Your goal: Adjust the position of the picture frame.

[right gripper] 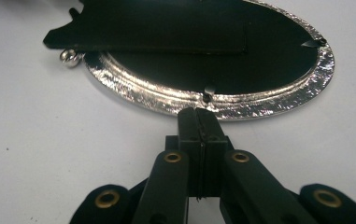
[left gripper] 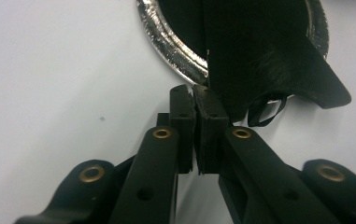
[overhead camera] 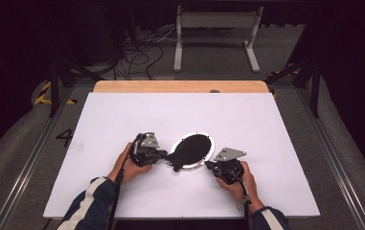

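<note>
Two grippers, both pinched closed, nothing visibly between the jaws. Left gripper (left gripper: pixel 194 93) nosed against the edge of the black stand (left gripper: pixel 259 56); hard to say whether nipping it. Right gripper (right gripper: pixel 199 114) tipped up to the rim, just beside a small tab (right gripper: pixel 207 93).

Oval frame (overhead camera: pixel 192 149) face down mid-table (overhead camera: pixel 247 120), between the two grippers. Looks like a stiff metal rim, shiny and probably slippery, likely glass beneath, so fragile. Best taken across the rim rather than by the stand, a thin hinged flap likely to swing. Thin loop (left gripper: pixel 264 112) under the stand soft, no real hold.

Front face hidden. Far rim cut off in the left gripper view. Hinge lost in black on black.
</note>
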Tool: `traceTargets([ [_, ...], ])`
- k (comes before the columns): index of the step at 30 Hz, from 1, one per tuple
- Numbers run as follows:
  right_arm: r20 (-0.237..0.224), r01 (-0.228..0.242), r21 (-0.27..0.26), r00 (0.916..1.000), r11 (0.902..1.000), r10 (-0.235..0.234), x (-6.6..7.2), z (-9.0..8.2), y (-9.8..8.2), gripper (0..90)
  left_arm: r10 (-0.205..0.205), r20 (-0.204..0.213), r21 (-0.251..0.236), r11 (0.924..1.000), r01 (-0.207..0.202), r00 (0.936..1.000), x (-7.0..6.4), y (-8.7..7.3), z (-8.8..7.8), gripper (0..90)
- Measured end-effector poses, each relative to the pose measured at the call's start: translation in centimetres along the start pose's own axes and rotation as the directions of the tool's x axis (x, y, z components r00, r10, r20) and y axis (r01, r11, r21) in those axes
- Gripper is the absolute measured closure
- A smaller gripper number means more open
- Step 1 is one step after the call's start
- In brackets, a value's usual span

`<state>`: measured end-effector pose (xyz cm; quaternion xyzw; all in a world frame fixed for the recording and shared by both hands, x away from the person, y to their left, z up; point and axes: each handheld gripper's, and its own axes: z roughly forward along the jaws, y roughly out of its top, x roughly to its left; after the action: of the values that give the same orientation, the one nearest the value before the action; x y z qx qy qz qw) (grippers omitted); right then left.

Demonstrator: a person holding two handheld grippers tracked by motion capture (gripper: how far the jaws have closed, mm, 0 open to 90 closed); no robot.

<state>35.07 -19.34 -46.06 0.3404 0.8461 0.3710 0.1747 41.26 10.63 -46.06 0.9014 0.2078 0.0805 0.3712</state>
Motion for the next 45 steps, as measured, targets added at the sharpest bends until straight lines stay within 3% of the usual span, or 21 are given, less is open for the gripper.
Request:
traceTargets([
  [1,0.000,-0.002,0.000,1.0000,1.0000,0.002,0.0,0.0,0.0,90.0,0.022,0.008,0.005,0.9997,-0.022,0.9997,-0.4,0.1,0.0,86.6],
  [3,-0.002,-0.005,0.000,1.0000,1.0000,0.005,-0.2,0.1,0.0,90.0,0.048,-0.019,0.012,0.9988,-0.048,0.9987,-1.1,0.1,0.1,88.3],
  [6,-0.003,-0.008,0.000,1.0000,1.0000,0.008,-0.3,0.1,0.1,90.0,0.013,-0.012,-0.002,0.9999,-0.013,0.9998,-1.4,-0.1,0.0,89.6],
  [9,0.009,-0.009,0.001,0.9999,1.0000,0.009,-0.3,0.2,0.1,90.0,0.010,0.004,-0.002,0.9999,-0.010,0.9999,-1.6,-0.2,-0.1,89.8],
  [22,0.050,-0.048,-0.009,0.9976,0.9988,0.048,-1.3,1.0,0.8,90.0,0.025,0.038,-0.004,0.9997,-0.025,0.9990,-3.2,-0.3,-0.1,90.0],
  [30,0.056,-0.049,-0.008,0.9972,0.9988,0.049,-1.8,1.7,1.3,90.0,0.029,0.021,-0.006,0.9996,-0.028,0.9994,-3.7,-0.1,0.2,90.0],
  [34,0.043,-0.031,-0.001,0.9986,0.9995,0.031,-1.6,1.3,1.1,89.9,0.061,0.034,0.000,0.9982,-0.061,0.9976,-3.9,0.1,0.2,89.9],
  [41,-0.009,0.001,0.005,1.0000,1.0000,0.000,-0.5,0.4,0.4,89.8,0.078,0.045,0.004,0.9969,-0.078,0.9959,-4.4,0.2,0.3,89.2],
  [45,-0.026,-0.006,0.012,0.9997,0.9999,0.006,-0.4,0.1,0.2,90.0,0.099,0.045,0.010,0.9949,-0.100,0.9940,-5.0,0.5,0.5,89.7],
])
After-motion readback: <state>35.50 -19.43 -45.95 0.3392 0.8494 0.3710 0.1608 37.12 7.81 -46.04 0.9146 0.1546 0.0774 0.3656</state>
